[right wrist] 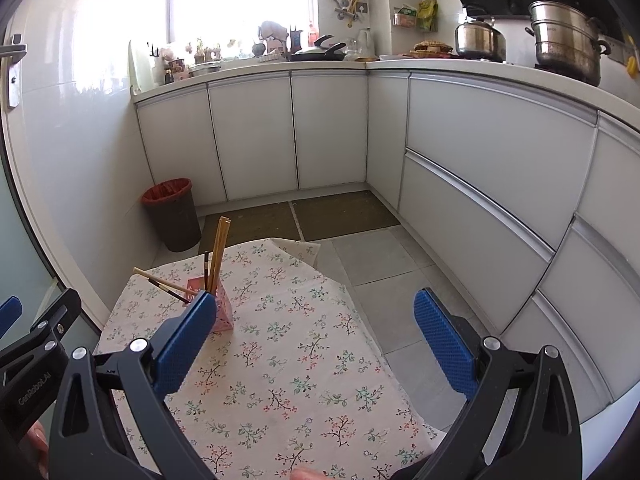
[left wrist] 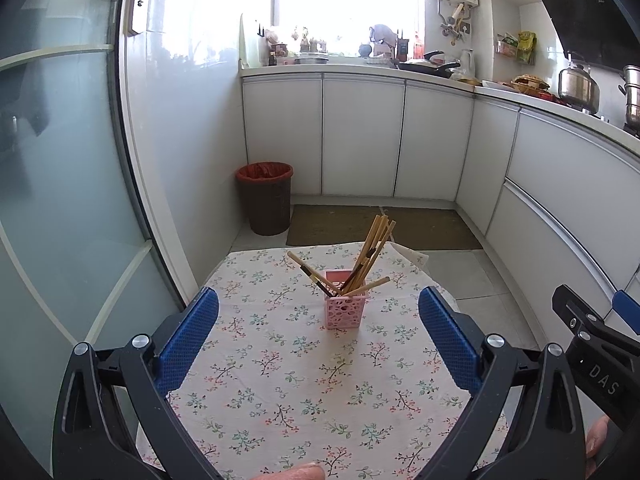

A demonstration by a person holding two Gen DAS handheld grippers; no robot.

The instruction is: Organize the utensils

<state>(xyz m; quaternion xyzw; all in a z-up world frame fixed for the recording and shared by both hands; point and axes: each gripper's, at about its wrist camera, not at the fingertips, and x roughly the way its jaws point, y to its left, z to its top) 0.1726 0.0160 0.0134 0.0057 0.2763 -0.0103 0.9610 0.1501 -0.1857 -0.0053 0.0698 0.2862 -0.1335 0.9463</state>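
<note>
Closest to you, your left gripper (left wrist: 319, 320) has its blue textured fingers (left wrist: 188, 338) spread wide with nothing between them, hovering over the counter with the floral tablecloth (left wrist: 280, 384). Same deal with your right gripper (right wrist: 316, 324): fingers (right wrist: 442, 338) released and empty, off toward the cloth's right edge. A bit further out, the pink perforated plastic holder (left wrist: 345, 307) stands upright mid-cloth, right between your left fingers in that view. The wooden chopsticks (left wrist: 370, 256) sit in it, most leaning up and right, a couple splayed left, one low to the right. Beyond the counter there's a dark bin with a red liner (left wrist: 266, 200) on the floor by the white cabinets (left wrist: 360, 136).
</note>
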